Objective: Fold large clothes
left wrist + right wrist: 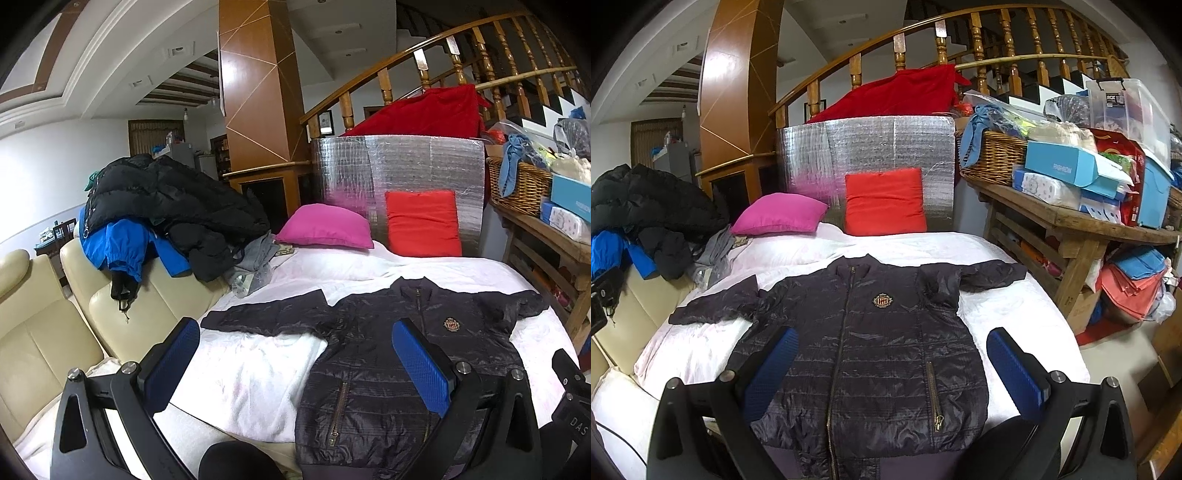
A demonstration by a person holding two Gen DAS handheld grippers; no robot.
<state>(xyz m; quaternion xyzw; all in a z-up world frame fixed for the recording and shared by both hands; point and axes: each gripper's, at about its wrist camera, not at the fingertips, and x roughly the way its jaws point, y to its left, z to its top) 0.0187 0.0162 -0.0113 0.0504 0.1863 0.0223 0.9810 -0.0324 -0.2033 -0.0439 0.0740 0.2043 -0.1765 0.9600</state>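
A dark navy quilted jacket (875,343) lies flat, front up and zipped, on a white bed cover (698,343), sleeves spread to both sides. It also shows in the left wrist view (388,362). My left gripper (295,332) is open and empty, held above the jacket's left side near the hem. My right gripper (892,341) is open and empty, held above the jacket's lower half. Both have blue pads.
A pink cushion (779,214) and a red cushion (884,201) lie at the head of the bed. A pile of dark and blue coats (159,210) sits on a cream sofa (44,325) at left. A cluttered wooden table (1071,221) stands at right.
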